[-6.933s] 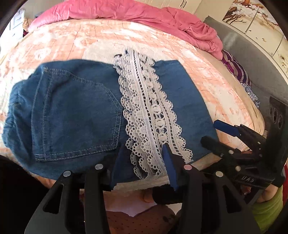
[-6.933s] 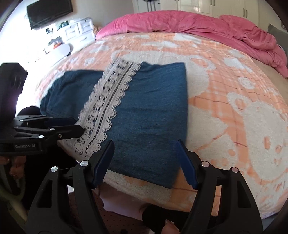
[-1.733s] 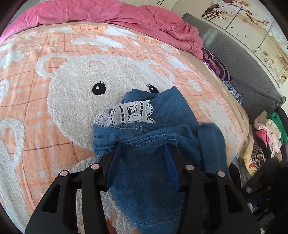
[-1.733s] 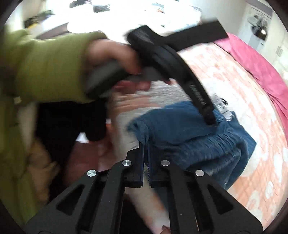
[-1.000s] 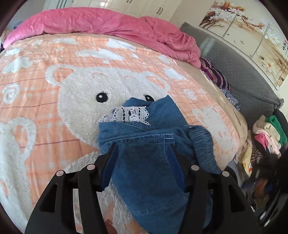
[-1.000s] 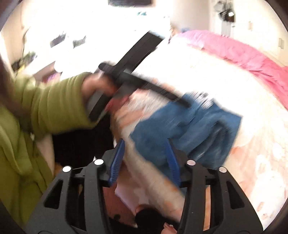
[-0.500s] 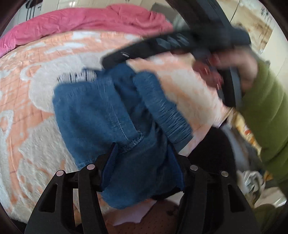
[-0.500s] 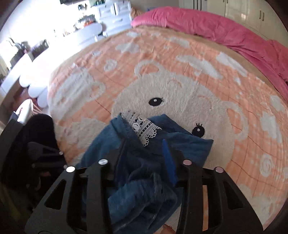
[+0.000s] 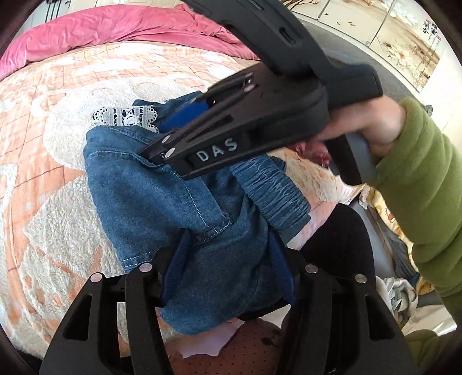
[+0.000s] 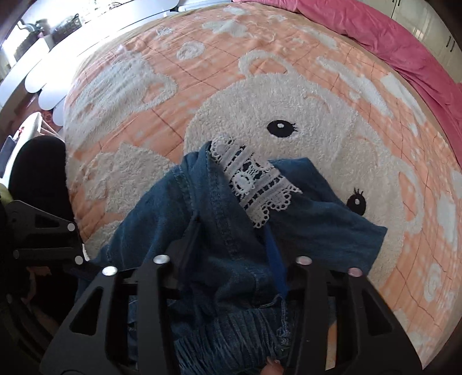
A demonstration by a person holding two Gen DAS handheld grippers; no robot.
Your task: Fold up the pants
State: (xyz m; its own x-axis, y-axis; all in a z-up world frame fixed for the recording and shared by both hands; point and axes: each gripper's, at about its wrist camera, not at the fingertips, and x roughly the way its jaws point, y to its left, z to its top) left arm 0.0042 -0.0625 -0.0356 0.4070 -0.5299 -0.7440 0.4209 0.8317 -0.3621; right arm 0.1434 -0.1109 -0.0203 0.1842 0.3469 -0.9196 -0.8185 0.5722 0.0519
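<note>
The pants [image 9: 161, 196], blue denim with a strip of white lace [image 10: 254, 184], lie bunched in a rumpled heap at the near edge of the blanket [image 9: 46, 161], an orange fleece one with a big white bear face. The lace pokes out at the far end of the heap, close to the bear's eyes; the gathered waistband [image 9: 277, 196] hangs over the blanket's edge on the right of the left view.

The left gripper [image 9: 228, 271] stands about half open, its two blue pads astride a thick fold of denim at the near end of the heap. The cloth fills the gap and bulges between the pads, so it looks held, though the contact at the right pad is partly hidden.

The right gripper [image 10: 231, 251] reaches in from the right of the left view, held by a hand [image 9: 372, 124] in a green sleeve [image 9: 418, 184]. Its jaws have just been closing and now stand narrow, with a seamed ridge of denim pinched between them just below the lace. In its own view the left finger presses the fold and the blue right pad lies against it.

A pink duvet [image 9: 121, 26] is piled along the far side of the bed
</note>
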